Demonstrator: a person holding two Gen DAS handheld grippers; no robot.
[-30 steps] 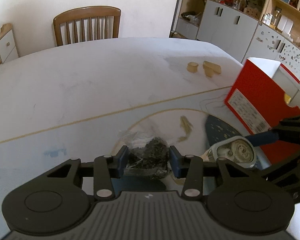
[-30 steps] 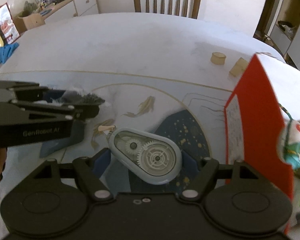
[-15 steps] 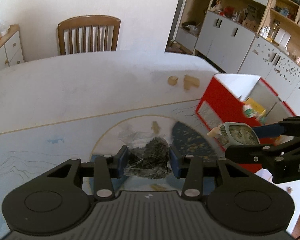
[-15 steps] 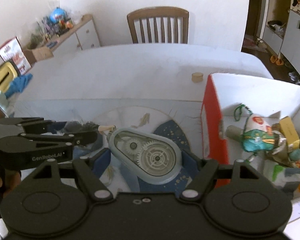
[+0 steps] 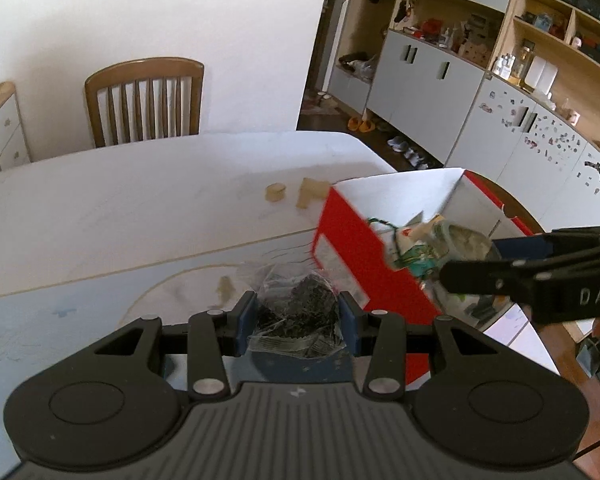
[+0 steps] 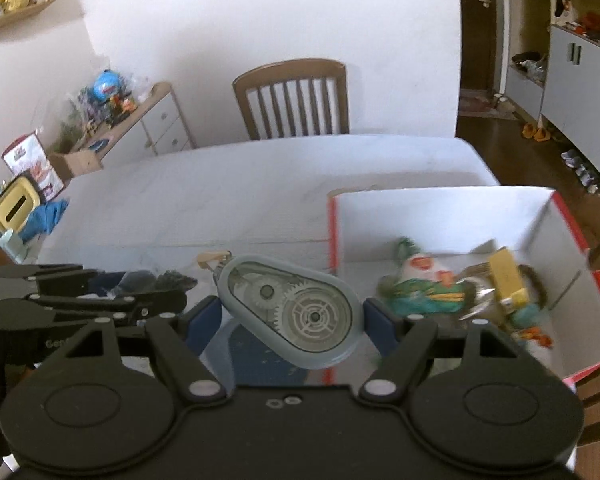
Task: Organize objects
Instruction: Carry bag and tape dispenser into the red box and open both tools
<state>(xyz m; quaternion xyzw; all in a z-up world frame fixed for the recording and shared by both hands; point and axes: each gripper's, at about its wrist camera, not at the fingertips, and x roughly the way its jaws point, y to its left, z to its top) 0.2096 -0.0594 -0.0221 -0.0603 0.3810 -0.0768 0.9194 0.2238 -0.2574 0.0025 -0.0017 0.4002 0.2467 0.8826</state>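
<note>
One correction-tape dispenser (image 6: 296, 312) clamped in right gripper (image 6: 294, 320), raised just left of open red box (image 6: 440, 216); one clear bag of dark bits (image 5: 296, 312) clamped in left gripper (image 5: 296, 320), raised just left of the same box. Several items already inside; two loads not yet dropped. Two tan blocks (image 5: 275, 192) beyond, left on table (image 5: 140, 200).

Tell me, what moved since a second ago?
Both grippers rose and swung toward the red box, whose inside now shows. The left gripper still grips the clear bag of dark bits; the right gripper still grips the grey tape dispenser.
</note>
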